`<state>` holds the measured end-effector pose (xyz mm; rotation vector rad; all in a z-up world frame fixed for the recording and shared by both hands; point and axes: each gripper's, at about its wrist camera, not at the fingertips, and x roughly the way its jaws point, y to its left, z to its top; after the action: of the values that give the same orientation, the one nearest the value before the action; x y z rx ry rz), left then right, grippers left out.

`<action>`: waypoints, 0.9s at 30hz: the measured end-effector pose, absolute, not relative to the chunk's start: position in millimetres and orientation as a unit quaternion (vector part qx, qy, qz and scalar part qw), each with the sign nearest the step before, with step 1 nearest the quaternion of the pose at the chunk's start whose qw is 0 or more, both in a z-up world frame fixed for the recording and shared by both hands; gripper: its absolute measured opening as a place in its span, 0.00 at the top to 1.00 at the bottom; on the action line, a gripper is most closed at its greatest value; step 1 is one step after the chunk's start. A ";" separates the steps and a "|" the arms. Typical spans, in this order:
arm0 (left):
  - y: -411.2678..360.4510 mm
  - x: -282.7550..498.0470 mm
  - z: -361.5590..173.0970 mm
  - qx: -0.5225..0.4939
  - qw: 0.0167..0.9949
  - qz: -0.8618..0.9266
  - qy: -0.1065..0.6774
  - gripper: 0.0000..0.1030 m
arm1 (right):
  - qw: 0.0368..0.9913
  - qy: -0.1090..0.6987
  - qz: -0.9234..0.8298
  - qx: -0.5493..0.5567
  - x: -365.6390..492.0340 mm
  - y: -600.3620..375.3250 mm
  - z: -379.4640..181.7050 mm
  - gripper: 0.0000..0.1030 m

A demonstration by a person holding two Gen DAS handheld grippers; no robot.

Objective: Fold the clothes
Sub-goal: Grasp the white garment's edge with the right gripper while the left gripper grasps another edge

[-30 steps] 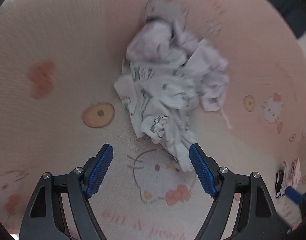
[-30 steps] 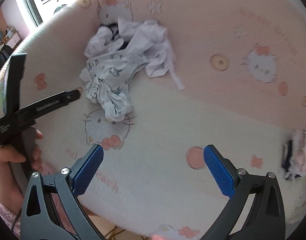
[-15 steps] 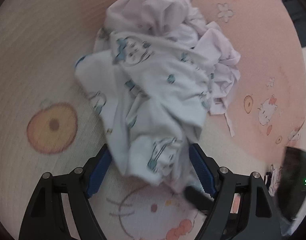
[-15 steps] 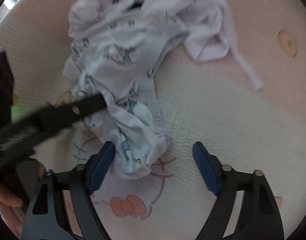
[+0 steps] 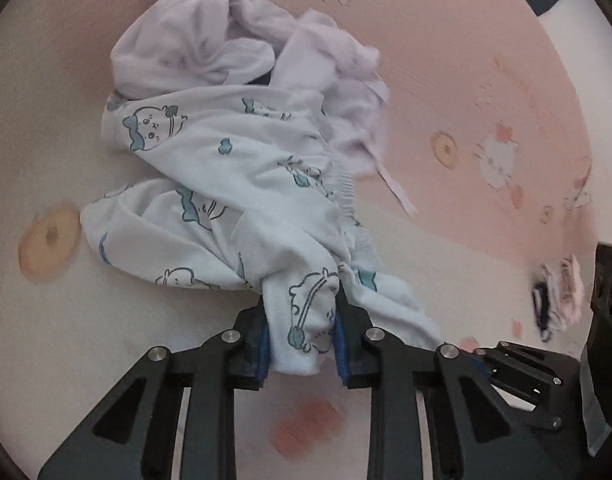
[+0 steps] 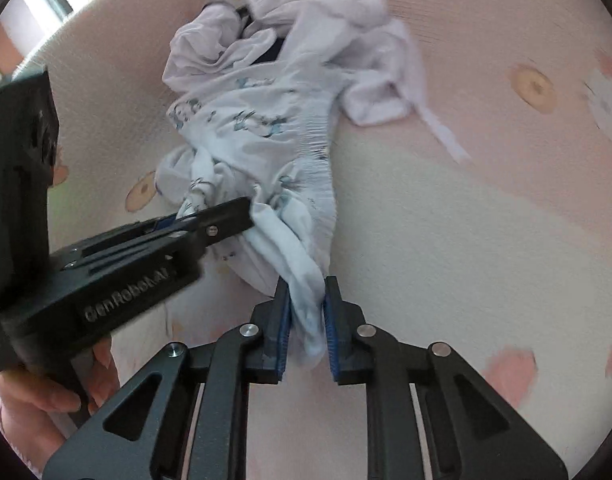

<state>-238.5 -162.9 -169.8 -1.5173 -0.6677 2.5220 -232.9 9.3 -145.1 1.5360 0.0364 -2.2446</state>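
I see a pink and cream cartoon-cat sheet (image 5: 486, 92) covering the surface. Directly on it lies a crumpled heap: a white printed garment (image 5: 234, 184) in front, a plain lilac-white garment (image 5: 326, 80) behind, touching it. Well apart at my right lies a small pink-and-dark cloth bundle (image 5: 558, 296)

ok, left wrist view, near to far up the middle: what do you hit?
left gripper, shut on a bunch of the printed white garment → that garment's crumpled body → plain lilac-white garment heaped behind it → bare pink cartoon-print sheet.
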 end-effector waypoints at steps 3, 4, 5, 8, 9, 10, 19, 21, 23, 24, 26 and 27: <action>-142.3 -212.0 -165.1 -0.512 0.072 0.822 -0.240 0.77 | 0.183 0.010 -0.807 0.562 -198.8 53.4 -137.7 0.89; -131.6 -197.5 -163.2 -0.517 0.085 0.817 -0.240 0.79 | 0.174 0.011 -0.808 0.563 -187.9 68.8 -135.3 0.89; -114.5 -185.0 -160.8 -0.526 0.098 0.812 -0.232 0.81 | 0.167 0.009 -0.808 0.564 -176.6 85.3 -132.6 0.89; -65.7 -157.9 -153.8 -0.536 0.133 0.811 -0.191 0.81 | 0.138 -0.010 -0.811 0.569 -147.0 131.5 -124.0 0.89; -54.8 -150.9 -152.4 -0.537 0.139 0.812 -0.182 0.81 | 0.132 -0.026 -0.811 0.570 -136.3 147.5 -126.7 0.89; -44.2 -144.7 -151.2 -0.538 0.143 0.813 -0.174 0.81 | 0.126 -0.042 -0.811 0.570 -125.8 163.0 -129.3 0.89; -104.5 -148.5 -154.2 -0.541 0.069 0.798 -0.257 0.33 | 0.128 -0.090 -0.808 0.568 -96.5 191.0 -128.5 0.61; -126.7 -155.7 -146.5 -0.525 0.049 0.804 -0.273 0.33 | 0.136 -0.083 -0.810 0.564 -102.0 181.2 -125.3 0.53; -147.0 -167.8 -139.8 -0.515 0.031 0.813 -0.270 0.33 | 0.142 -0.082 -0.807 0.567 -114.3 164.2 -127.3 0.43; -154.1 -175.2 -138.7 -0.512 0.028 0.815 -0.270 0.33 | 0.146 -0.081 -0.806 0.568 -119.6 158.5 -126.8 0.41; -171.8 -193.3 -140.4 -0.514 0.030 0.814 -0.271 0.33 | 0.145 -0.073 -0.807 0.568 -136.0 140.3 -128.6 0.35; -176.4 -200.1 -143.4 -0.512 0.033 0.815 -0.271 0.33 | 0.143 -0.069 -0.807 0.568 -142.6 133.0 -130.1 0.35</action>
<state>-200.1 -176.4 -143.4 -1.5752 -0.8338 2.5066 -142.6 133.0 -130.1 1.6391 -0.1978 -2.3291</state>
